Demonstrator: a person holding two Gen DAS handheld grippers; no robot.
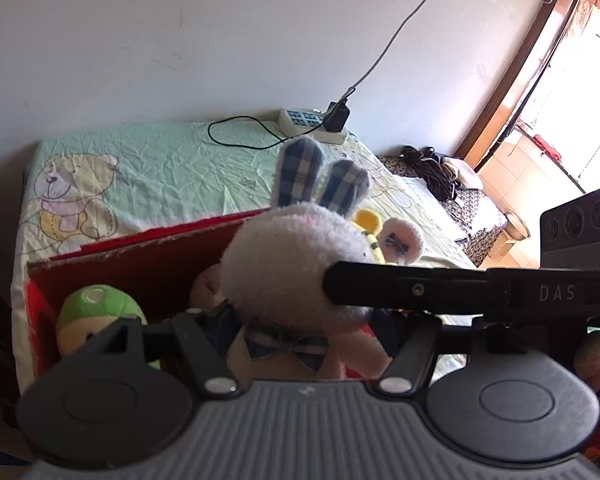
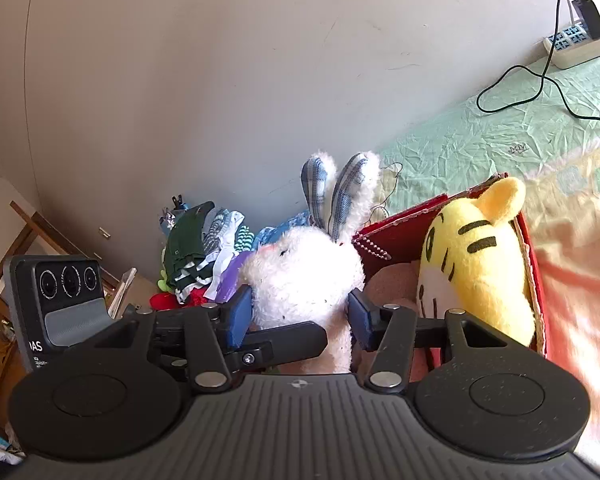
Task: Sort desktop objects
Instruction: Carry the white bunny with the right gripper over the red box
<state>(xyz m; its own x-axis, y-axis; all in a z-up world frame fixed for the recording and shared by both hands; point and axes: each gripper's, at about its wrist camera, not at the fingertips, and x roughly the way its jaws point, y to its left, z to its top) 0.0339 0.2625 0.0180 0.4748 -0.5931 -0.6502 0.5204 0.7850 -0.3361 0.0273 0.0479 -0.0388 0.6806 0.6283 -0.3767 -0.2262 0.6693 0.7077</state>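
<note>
My right gripper (image 2: 300,316) pinches the white rabbit (image 2: 300,276) above the red box (image 2: 396,216) on the bed (image 1: 172,168). My left gripper (image 1: 300,340): grip unclear. A power strip (image 1: 304,122) lies at 12 o'clock by the wall (image 1: 180,40).

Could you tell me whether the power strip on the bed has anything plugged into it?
Yes, a black adapter with a cable sits plugged into the white power strip at the bed's far edge.

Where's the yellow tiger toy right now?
In the right wrist view, the yellow tiger toy lies inside the red box, right of the white rabbit.
</note>
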